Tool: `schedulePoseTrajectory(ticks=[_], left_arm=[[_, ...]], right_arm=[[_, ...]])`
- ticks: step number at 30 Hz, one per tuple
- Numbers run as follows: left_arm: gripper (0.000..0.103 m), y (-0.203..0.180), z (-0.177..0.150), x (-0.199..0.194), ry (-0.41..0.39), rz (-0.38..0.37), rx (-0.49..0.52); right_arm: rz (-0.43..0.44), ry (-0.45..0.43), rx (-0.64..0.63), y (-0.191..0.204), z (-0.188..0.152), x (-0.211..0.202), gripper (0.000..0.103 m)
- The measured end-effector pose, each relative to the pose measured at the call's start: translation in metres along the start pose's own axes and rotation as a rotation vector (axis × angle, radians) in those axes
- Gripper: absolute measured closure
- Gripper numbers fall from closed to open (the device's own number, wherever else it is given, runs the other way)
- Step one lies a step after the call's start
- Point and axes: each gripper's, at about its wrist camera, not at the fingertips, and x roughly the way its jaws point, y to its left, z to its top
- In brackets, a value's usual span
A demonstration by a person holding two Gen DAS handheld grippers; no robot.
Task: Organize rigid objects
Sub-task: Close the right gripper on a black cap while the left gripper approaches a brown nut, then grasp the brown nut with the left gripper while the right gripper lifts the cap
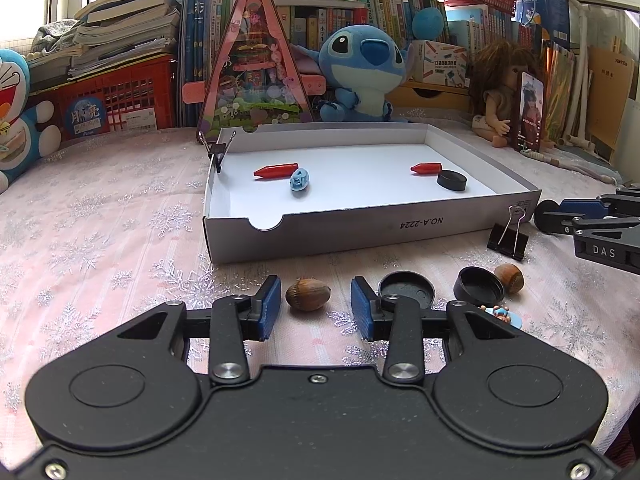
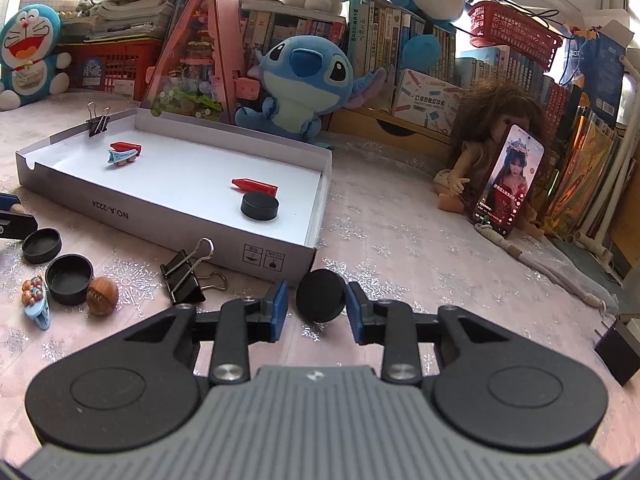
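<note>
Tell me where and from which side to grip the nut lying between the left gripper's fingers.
Grip the nut across its brown middle, coming from the near side, as the left gripper now points. It lies on its side, its long axis running left-right between the open pads, so they would probably close on its two ends.

In the left wrist view, a small blue figurine clip [image 1: 505, 315] is largely hidden behind the left gripper's [image 1: 315, 307] linkage. The right gripper [image 1: 592, 226] is cut off by the frame's right edge, its jaws unseen there. In the right wrist view, a dark block [image 2: 618, 350] is clipped at the right edge, and a doll's [image 2: 460, 176] face is covered by a propped phone [image 2: 508, 180].
</note>
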Motion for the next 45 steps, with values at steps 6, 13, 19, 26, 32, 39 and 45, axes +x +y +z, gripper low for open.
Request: schedulePoseTrajectory(ticks=[6, 13, 19, 26, 32, 39, 45], left_arm=[[0.066, -0.001, 0.000, 0.000, 0.000, 0.000, 0.000], [0.066, 0.001, 0.002, 0.001, 0.003, -0.004, -0.012], [0.067, 0.002, 0.002, 0.001, 0.003, -0.005, -0.015], [0.068, 0.000, 0.002, 0.003, 0.001, -0.010, -0.004], [0.079, 0.000, 0.002, 0.005, -0.003, -0.007, -0.007], [0.081, -0.002, 0.002, 0.006, -0.006, -0.009, 0.002], [0.081, -0.002, 0.003, 0.006, -0.006, -0.008, -0.002]], right_arm=[[0.066, -0.026, -0.056, 0.013, 0.000, -0.012, 0.063], [0.125, -0.012, -0.037, 0.016, 0.000, -0.013, 0.063], [0.127, 0.014, 0.027, 0.006, 0.002, -0.009, 0.063], [0.147, 0.078, 0.153, -0.009, 0.001, 0.007, 0.063], [0.136, 0.075, 0.176, -0.008, 0.003, 0.015, 0.062], [0.135, 0.080, 0.224, -0.010, 0.006, 0.023, 0.048], [0.119, 0.090, 0.224, -0.008, 0.008, 0.023, 0.051]])
